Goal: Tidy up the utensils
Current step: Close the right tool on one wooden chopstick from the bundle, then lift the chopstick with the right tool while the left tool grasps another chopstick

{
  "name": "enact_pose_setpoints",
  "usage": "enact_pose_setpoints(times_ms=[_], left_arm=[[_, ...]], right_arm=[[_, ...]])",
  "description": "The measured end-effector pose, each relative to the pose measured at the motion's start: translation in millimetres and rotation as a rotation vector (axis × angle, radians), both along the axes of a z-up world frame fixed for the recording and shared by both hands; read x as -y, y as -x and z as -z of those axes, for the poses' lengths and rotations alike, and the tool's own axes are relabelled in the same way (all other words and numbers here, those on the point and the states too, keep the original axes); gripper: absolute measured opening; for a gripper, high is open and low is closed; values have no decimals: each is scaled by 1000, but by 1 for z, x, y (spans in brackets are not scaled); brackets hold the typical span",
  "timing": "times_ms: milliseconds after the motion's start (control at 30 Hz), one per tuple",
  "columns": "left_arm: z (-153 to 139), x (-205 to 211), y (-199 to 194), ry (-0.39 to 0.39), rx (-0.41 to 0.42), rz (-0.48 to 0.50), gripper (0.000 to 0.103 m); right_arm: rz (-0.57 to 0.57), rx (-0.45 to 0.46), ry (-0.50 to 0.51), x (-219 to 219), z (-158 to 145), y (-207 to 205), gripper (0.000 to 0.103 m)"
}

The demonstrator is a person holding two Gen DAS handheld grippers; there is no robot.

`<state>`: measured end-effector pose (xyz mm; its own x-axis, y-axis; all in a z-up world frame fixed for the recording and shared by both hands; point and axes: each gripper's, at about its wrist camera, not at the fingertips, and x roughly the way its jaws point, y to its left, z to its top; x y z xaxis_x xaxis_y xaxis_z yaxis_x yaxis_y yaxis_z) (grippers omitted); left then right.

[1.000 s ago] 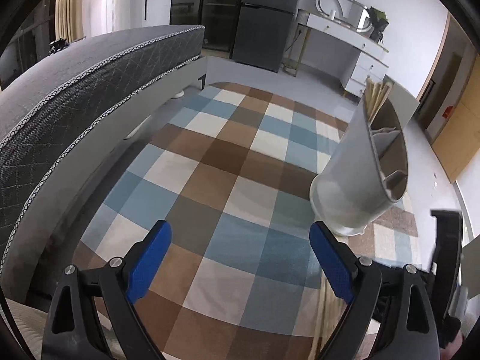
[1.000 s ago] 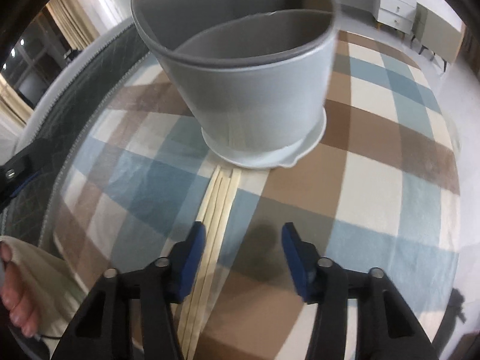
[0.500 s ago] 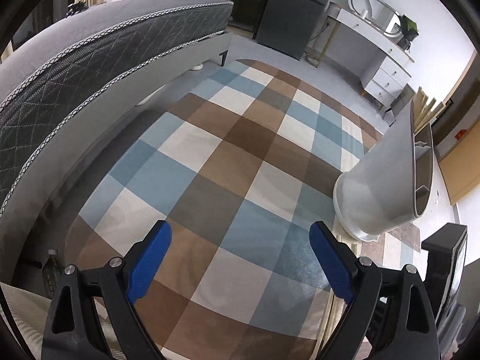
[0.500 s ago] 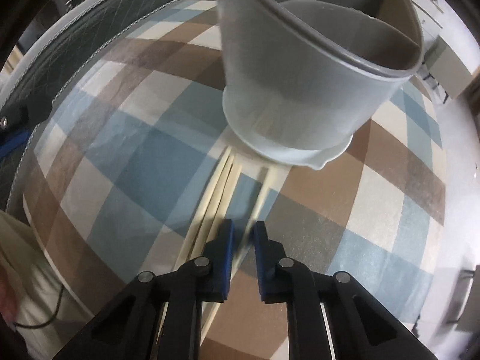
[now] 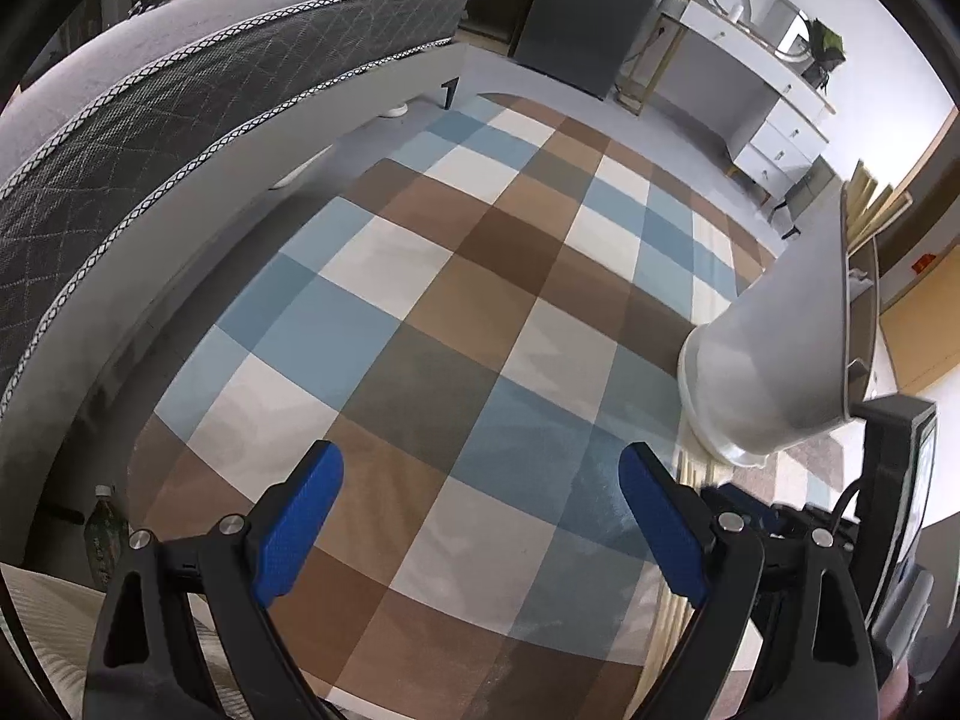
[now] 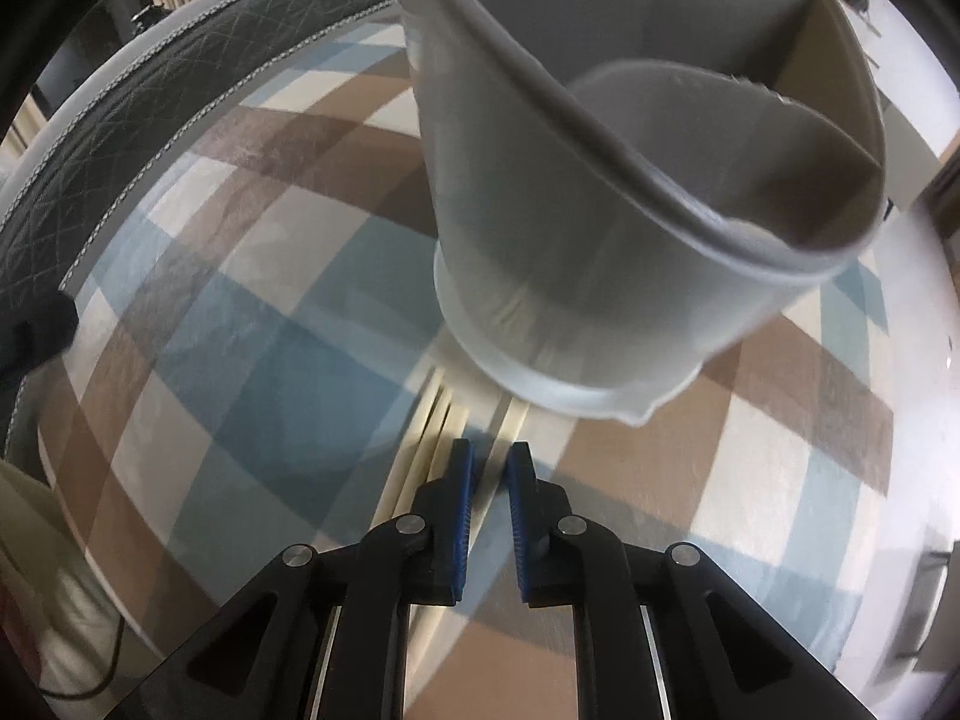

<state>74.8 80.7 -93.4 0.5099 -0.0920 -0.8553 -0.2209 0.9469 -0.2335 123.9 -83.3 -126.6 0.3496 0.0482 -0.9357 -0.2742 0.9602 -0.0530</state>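
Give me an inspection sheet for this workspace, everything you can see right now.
Surface: checked cloth in blue, brown and cream.
Job's things: grey divided utensil holder standing upright; pale chopsticks lying beside its base, more standing in the holder.
Clutter: green bottle at the edge.
Grippers: left gripper wide open, nothing between; right gripper nearly closed around one chopstick, jaws opening slightly.
Cables: thin cable near the right gripper.
Surroundings: grey mattress, white dresser.
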Motion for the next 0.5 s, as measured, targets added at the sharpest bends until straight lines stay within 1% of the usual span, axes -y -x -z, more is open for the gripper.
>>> enact_pose_setpoints(times_ms=[100,133,167,267,333,400,500], left_arm=[[4,5,-1,2,-21,26,90],[6,9,-2,-5,-31,44,90],[7,13,-1,-12,-37,58,90],[11,28,-1,-36,-54,118,90],[12,39,0,-42,-68,154,90],[14,53,2,-34,-82,205,90],[19,76,4,-59,-102,279,90]], right_arm=[[17,27,-31,4,-1,1,12],[19,34,-35,4,-2,2,7],[18,43,-46,6,-3,4,7],[25,46,-109,18,-5,10,5],[53,60,-151,32,-11,18,5],[101,97,-235,53,-23,29,5],[162,148,-340,88,-42,40,5]])
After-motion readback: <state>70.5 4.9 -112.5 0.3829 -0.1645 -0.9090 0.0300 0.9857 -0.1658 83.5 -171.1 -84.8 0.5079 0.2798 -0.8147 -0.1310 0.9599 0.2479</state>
